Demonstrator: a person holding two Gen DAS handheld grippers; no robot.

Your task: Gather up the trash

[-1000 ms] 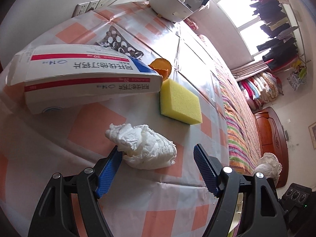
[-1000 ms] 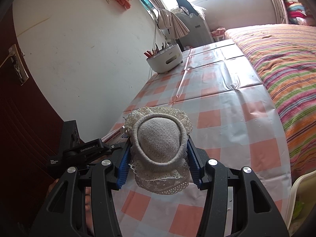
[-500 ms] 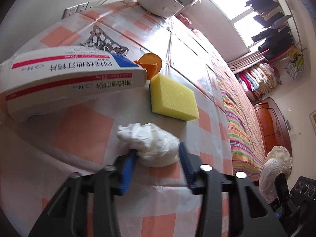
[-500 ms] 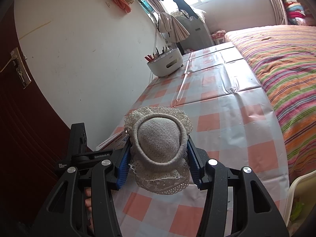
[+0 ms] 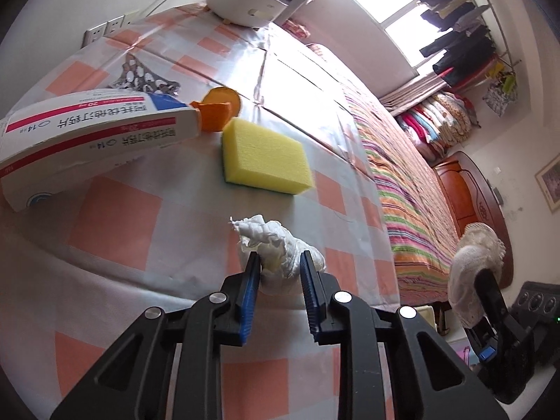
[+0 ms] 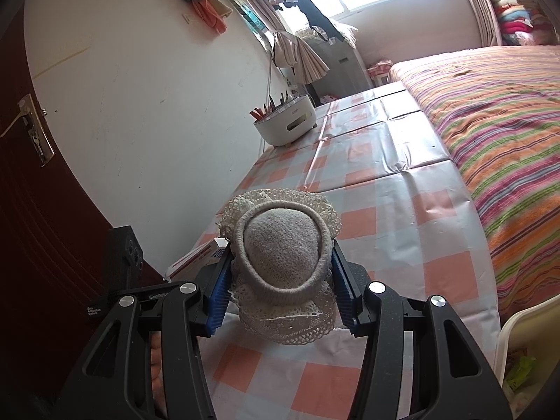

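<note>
The left gripper (image 5: 279, 266) has just been closing, and its blue pads now pinch a crumpled white tissue (image 5: 276, 248) between them; the wad sits squeezed in the grip near the table's front edge, over the orange-and-white checked tablecloth (image 5: 115, 224). Whether the tissue is touching the cloth or is just clear of it cannot be told. Beyond it, toward the middle of the table, lies a yellow sponge (image 5: 266, 157), and just beside the sponge's far corner an orange cap-like piece (image 5: 219, 108) touches the end of a white medicine box (image 5: 87, 133). The box lies on its side near the table's left edge, with red bands, a blue corner and upside-down Chinese print — "20 mg" and "14" can be made out, the rest is hard to read. Behind the box a used silver blister sheet (image 5: 140, 75) lies flat. At the far end of the table, by the wall, stands a white round container (image 5: 245, 3) holding utensils. The right gripper (image 6: 281, 273) is clamped on a grey knitted item with a lace frill (image 6: 283, 262), held above the table's near end. A striped bedspread (image 6: 507, 133) runs along the table's right edge. The black body of the left gripper shows small white lettering in the right wrist view, too small to read.
</note>
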